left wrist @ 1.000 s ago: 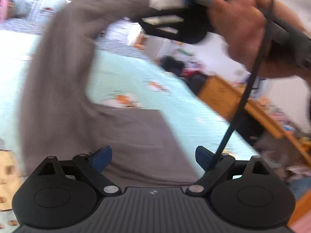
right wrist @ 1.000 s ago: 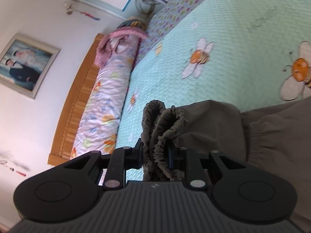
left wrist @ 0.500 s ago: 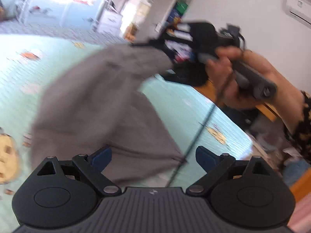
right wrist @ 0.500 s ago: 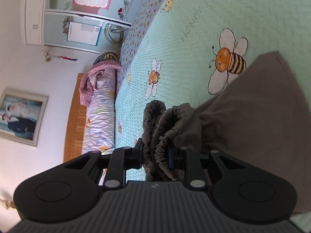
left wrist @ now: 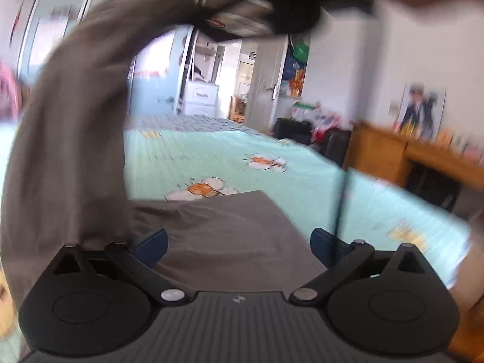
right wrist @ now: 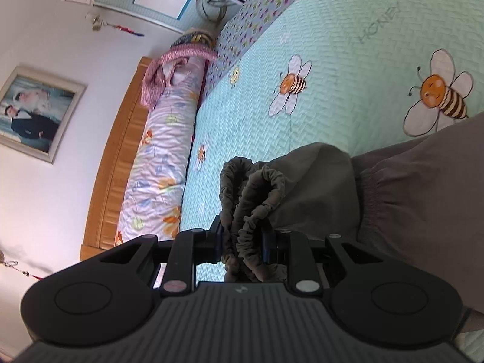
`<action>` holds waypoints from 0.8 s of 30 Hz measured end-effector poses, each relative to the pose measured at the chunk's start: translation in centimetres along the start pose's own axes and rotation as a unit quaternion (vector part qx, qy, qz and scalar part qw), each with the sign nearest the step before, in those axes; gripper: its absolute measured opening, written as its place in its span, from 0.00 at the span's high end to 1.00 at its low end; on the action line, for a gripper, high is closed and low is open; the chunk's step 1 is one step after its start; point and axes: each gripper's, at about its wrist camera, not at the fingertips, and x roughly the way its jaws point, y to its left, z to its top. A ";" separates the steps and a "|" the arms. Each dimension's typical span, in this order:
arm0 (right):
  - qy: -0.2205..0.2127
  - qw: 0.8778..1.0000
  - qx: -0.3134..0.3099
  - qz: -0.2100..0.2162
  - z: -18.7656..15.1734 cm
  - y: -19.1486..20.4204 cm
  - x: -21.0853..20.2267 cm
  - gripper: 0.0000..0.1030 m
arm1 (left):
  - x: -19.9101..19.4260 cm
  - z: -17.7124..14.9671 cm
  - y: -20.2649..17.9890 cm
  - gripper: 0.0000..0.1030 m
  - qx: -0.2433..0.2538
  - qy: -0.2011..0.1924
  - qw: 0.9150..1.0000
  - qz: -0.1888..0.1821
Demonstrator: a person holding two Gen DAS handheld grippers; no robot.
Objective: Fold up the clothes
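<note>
A grey-brown pair of trousers lies partly flat on the mint bee-print bedspread. One part of it rises in an arc up the left of the left wrist view to the top. My left gripper hovers low over the flat part, its jaws opening wide, with nothing pinched between them. My right gripper is shut on the bunched elastic waistband. The rest of the trousers hangs away to the right. In the left wrist view the right gripper and the hand holding it appear blurred at the top.
A rolled floral quilt lies along the wooden headboard. A framed photo hangs on the wall. Beyond the bed's far side stand a wooden desk, dark bags and an open door. A black cable crosses the left wrist view.
The right gripper lifted the held waistband up and toward the left wrist camera, so the cloth now arcs overhead. The left gripper shifted over the flat part and its jaws widened slightly.
</note>
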 end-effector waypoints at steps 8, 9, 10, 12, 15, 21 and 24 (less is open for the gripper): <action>-0.047 0.998 0.043 0.002 -0.6 -4.0 -2.3 0.76 | -3.2 0.2 1.5 0.00 0.080 0.026 0.974 0.209; -0.058 0.997 0.059 0.003 -0.4 -5.2 -2.9 0.76 | -3.7 0.5 2.4 0.00 0.074 0.021 0.971 0.226; -0.067 0.995 0.069 0.002 -0.2 -6.3 -3.6 0.76 | -4.1 0.8 3.1 0.00 0.067 0.022 0.968 0.240; -0.081 0.993 0.082 0.001 0.1 -8.4 -4.9 0.76 | -4.4 1.6 4.0 0.00 0.037 0.046 0.973 0.222; -0.093 0.992 0.086 0.000 0.3 -11.1 -6.7 0.76 | -6.2 1.7 4.3 0.00 0.026 0.083 0.986 0.143; -0.084 0.988 0.104 -0.076 -0.2 -20.0 -6.8 0.72 | -8.6 2.1 4.1 0.00 0.028 0.117 0.993 0.017; -0.079 0.988 0.114 -0.067 -0.9 -23.9 -6.1 0.67 | -9.0 2.6 4.4 0.00 0.041 0.119 0.992 0.001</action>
